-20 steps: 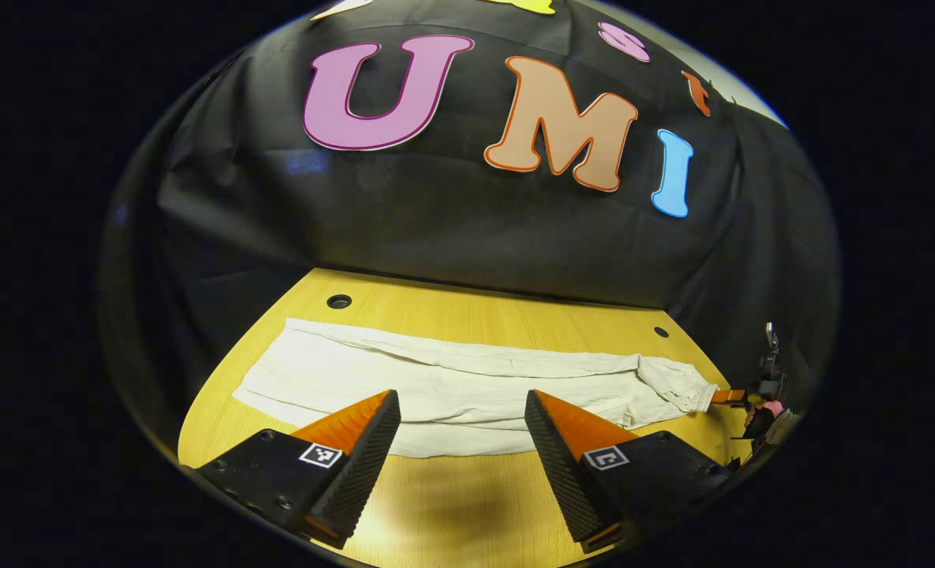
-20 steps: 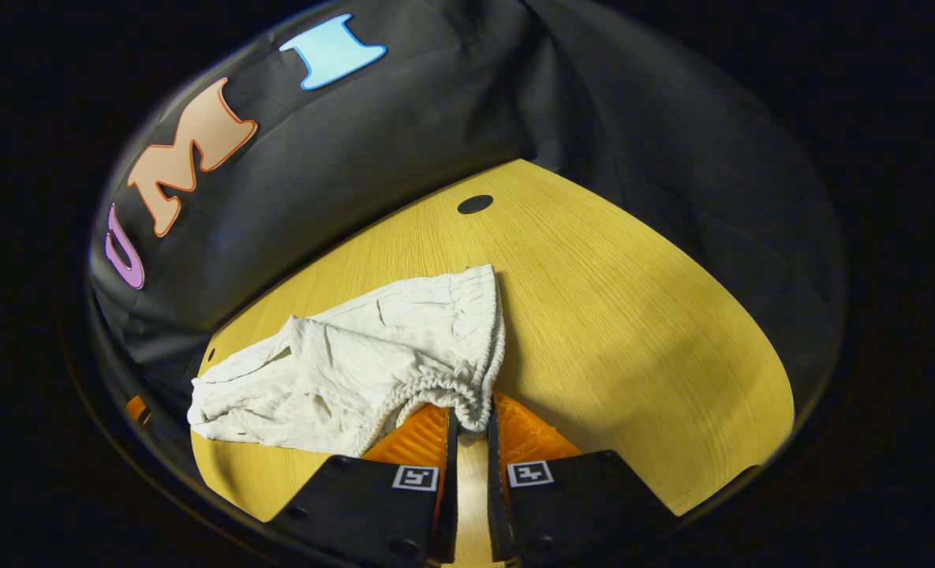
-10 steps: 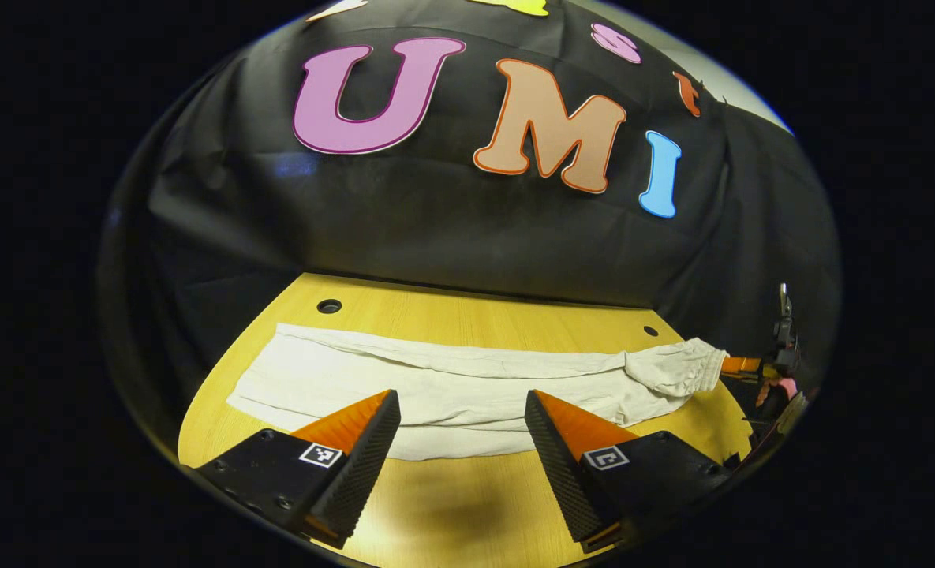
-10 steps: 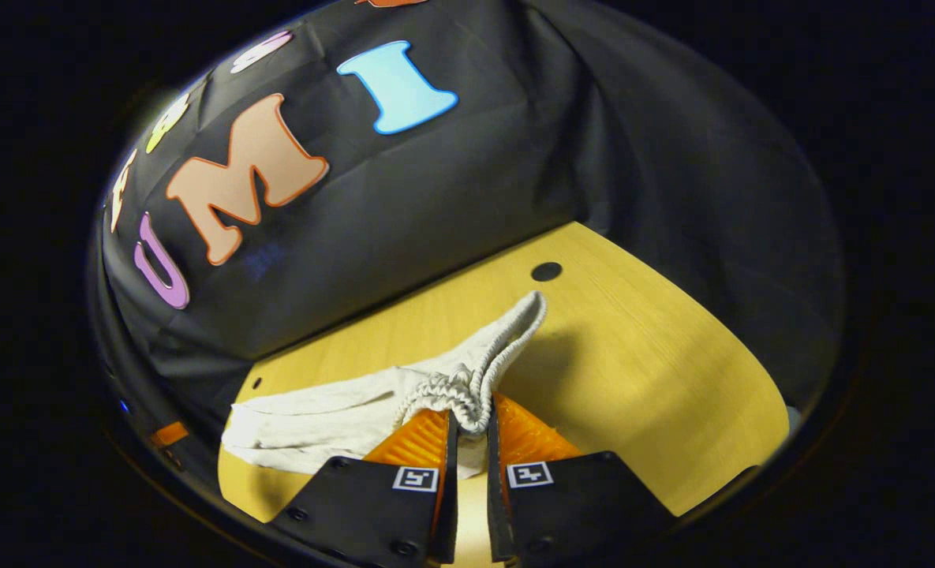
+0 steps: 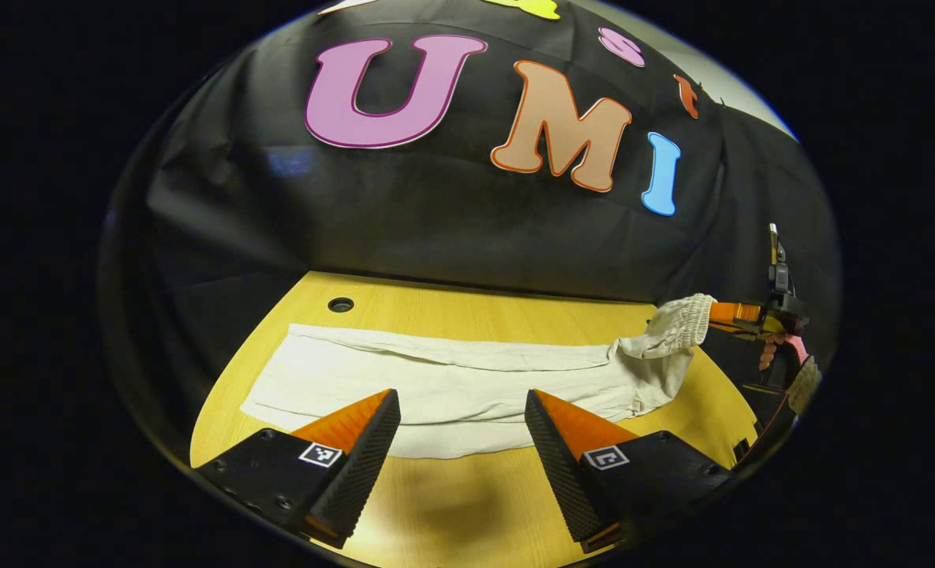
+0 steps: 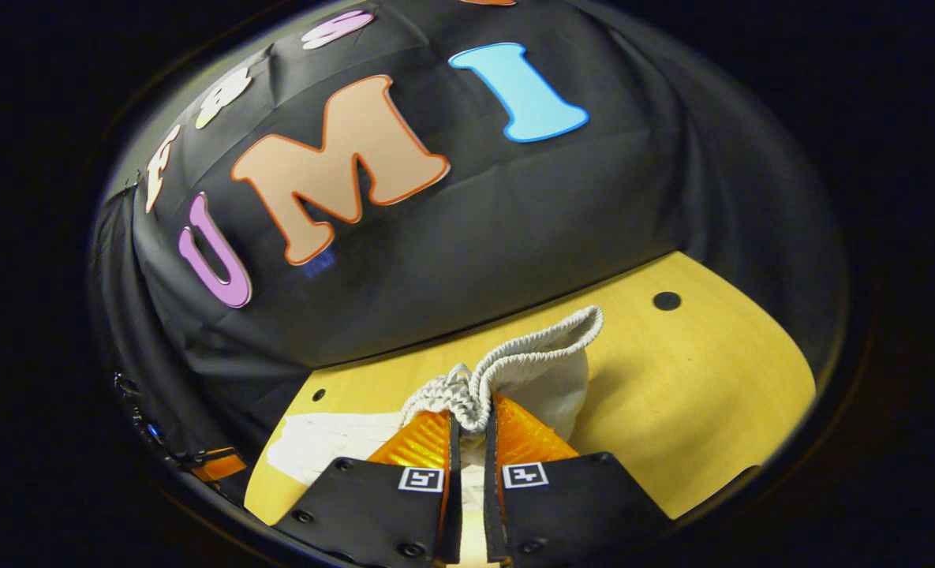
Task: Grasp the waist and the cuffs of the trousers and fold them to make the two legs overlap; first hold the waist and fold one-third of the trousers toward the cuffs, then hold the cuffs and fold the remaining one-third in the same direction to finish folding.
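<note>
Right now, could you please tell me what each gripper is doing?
Left gripper: open, holding nothing, above the trousers.
Right gripper: shut on the waist.

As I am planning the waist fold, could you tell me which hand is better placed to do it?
The right: its tongs are shut on the waistband, already raised off the table. The left tongs are open, holding nothing, above the trousers.
</note>
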A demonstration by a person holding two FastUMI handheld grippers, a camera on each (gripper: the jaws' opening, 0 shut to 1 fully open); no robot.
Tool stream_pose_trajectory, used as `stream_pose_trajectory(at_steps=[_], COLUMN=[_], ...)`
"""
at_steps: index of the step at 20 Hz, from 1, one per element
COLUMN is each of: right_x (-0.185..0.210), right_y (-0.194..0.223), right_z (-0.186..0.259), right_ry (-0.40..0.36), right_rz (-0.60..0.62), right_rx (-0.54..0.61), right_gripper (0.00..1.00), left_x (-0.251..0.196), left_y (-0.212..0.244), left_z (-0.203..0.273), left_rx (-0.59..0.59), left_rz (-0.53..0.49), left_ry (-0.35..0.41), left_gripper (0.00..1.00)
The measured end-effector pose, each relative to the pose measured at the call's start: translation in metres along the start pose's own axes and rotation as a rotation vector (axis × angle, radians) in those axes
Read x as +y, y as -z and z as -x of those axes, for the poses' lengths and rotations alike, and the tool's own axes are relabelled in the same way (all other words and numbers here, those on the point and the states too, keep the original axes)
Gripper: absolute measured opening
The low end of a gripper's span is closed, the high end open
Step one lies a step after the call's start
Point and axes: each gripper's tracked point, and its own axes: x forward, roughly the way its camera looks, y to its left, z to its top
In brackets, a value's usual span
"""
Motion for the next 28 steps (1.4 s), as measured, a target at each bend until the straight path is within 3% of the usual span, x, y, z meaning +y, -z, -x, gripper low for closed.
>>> stream_pose_trajectory(at_steps=[3, 8, 12, 13, 20, 21, 22, 24, 25, 26, 27, 28], right_x=[0.053, 0.121, 0.128, 0.133, 0.154, 0.156, 0.157, 0.152, 0.152, 0.159, 0.159, 0.163], right_y=[0.009, 0.045, 0.071, 0.076, 0.163, 0.172, 0.18, 0.187, 0.184, 0.184, 0.186, 0.183], right_z=[-0.012, -0.059, -0.085, -0.09, -0.11, -0.109, -0.111, -0.116, -0.111, -0.11, -0.107, -0.103], right_ry=[-0.034, 0.019, 0.18, 0.19, 0.126, 0.113, 0.104, 0.082, 0.068, 0.02, -0.006, -0.039], right_rz=[0.036, 0.086, 0.156, 0.158, 0.305, 0.318, 0.332, 0.35, 0.351, 0.329, 0.314, 0.305], right_rx=[0.0, 0.04, 0.017, 0.015, 0.189, 0.209, 0.232, 0.273, 0.284, 0.298, 0.308, 0.315], right_gripper=[0.13, 0.13, 0.13, 0.13, 0.13, 0.08, 0.16, 0.17, 0.22, 0.19, 0.29, 0.51], left_x=[0.016, 0.045, 0.071, 0.076, 0.101, 0.104, 0.108, 0.123, 0.131, 0.141, 0.152, 0.164], left_y=[0.001, 0.004, 0.011, 0.013, 0.024, 0.024, 0.023, 0.024, 0.026, 0.027, 0.029, 0.031], left_z=[0.001, 0.002, 0.006, 0.009, 0.016, 0.017, 0.016, 0.013, 0.012, 0.01, 0.008, 0.005], left_rx=[0.005, 0.016, 0.025, 0.026, 0.017, 0.012, 0.005, -0.006, -0.012, -0.017, -0.022, -0.026], left_rz=[0.01, 0.026, 0.038, 0.043, 0.091, 0.099, 0.116, 0.168, 0.196, 0.221, 0.242, 0.257], left_ry=[0.011, 0.018, 0.004, 0.002, -0.02, -0.02, -0.02, -0.036, -0.05, -0.066, -0.086, -0.11], left_gripper=[0.95, 0.95, 0.95, 0.95, 0.94, 0.95, 0.95, 0.94, 0.95, 0.95, 0.94, 0.94])
